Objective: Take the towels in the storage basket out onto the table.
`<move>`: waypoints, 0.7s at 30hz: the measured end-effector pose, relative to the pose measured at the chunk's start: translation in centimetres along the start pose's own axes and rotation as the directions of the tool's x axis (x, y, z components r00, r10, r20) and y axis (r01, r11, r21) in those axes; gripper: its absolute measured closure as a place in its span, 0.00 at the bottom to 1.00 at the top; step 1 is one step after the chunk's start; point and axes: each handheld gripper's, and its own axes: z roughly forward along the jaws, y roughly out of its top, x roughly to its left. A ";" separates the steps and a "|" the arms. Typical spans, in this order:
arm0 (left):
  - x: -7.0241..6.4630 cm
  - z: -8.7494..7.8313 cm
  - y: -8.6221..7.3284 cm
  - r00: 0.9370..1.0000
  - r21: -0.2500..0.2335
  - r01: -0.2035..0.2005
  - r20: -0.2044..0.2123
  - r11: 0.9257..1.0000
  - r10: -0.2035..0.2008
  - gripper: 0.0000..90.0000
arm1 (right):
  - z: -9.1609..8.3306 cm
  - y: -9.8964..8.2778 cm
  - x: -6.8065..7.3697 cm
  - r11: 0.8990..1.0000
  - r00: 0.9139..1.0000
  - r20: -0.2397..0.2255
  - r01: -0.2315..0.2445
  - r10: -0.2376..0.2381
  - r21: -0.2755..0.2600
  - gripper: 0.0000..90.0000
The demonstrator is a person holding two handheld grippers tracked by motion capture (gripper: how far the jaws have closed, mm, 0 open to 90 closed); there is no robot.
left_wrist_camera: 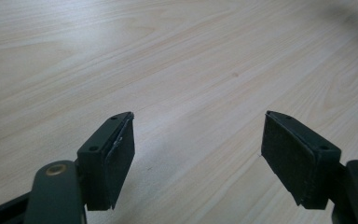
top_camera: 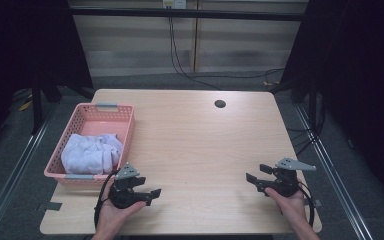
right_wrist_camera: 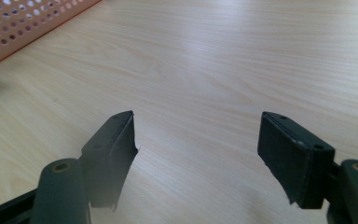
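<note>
Atop high view, cloth (top_camera: 91, 151) in basket (top_camera: 125, 131)

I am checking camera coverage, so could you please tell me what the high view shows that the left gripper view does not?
The high view alone takes in the pink basket with the white cloth in it, both hands, and the right gripper. The left gripper view alone gives a close look at the left gripper pads, standing apart with nothing between them. Both show the light wooden table.
</note>
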 end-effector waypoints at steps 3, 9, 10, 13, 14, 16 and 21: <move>0.0 0.0 0.0 1.000 -0.005 -0.001 0.003 1.000 0.001 0.28 | -0.1 0.1 0.3 1.000 1.000 0.000 0.022 -0.022 0.005 0.30; 0.1 0.0 0.1 1.000 -0.015 -0.002 0.025 1.000 0.002 0.25 | -0.6 0.0 0.5 1.000 1.000 -0.009 0.012 -0.013 -0.022 0.35; 0.1 0.1 0.2 0.999 -0.006 -0.006 0.037 1.000 0.006 0.25 | -0.6 0.0 0.4 1.000 1.000 -0.011 0.013 -0.013 -0.010 0.35; 0.1 0.1 0.1 0.998 -0.002 -0.001 0.056 1.000 0.001 0.26 | -0.7 -0.1 0.4 1.000 1.000 -0.022 0.012 -0.012 -0.004 0.35; 0.0 0.1 0.1 0.998 0.004 -0.006 0.055 1.000 0.005 0.25 | -0.7 -0.1 0.4 1.000 0.999 -0.027 0.020 -0.020 -0.003 0.35; 0.1 0.0 0.1 0.998 0.005 -0.001 0.066 1.000 0.000 0.23 | -0.7 0.0 0.6 1.000 0.999 -0.033 0.024 -0.023 0.004 0.34; -0.1 -0.8 0.4 0.996 -0.011 -0.032 0.085 0.999 0.032 0.21 | -0.7 0.0 1.0 0.999 0.998 -0.046 0.049 -0.048 0.010 0.33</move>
